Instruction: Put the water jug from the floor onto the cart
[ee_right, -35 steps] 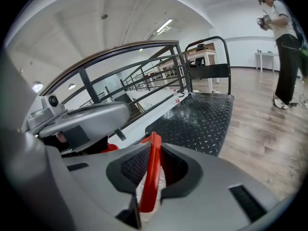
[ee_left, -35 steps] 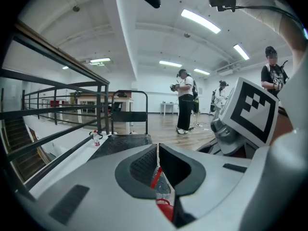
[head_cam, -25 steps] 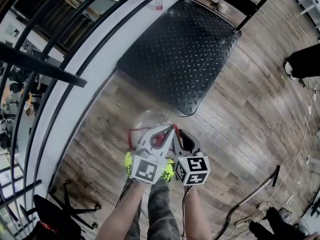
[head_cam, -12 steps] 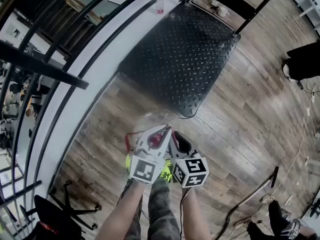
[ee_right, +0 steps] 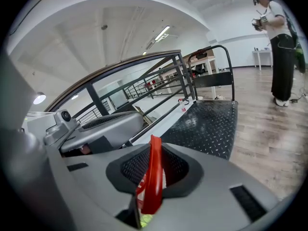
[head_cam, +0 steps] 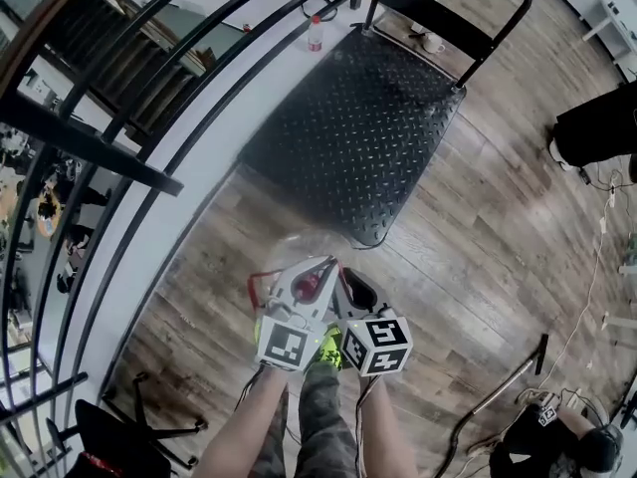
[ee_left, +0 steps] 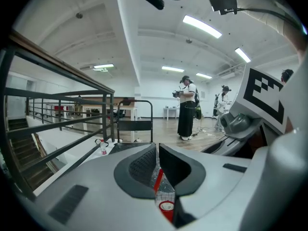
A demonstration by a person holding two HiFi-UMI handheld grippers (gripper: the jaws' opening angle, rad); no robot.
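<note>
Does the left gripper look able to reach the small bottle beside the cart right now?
Probably not. The left gripper is shut on the water jug's red handle, and the small bottle stands well away, at the cart's far end.

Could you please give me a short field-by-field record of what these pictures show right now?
Left tool: shut on the red handle
Right tool: shut on the same red handle
Water jug: clear, below both tools, not on the cart
Cart: black tread-plate deck, ahead of the jug
Small bottle: upright on the white ledge beside the cart
</note>
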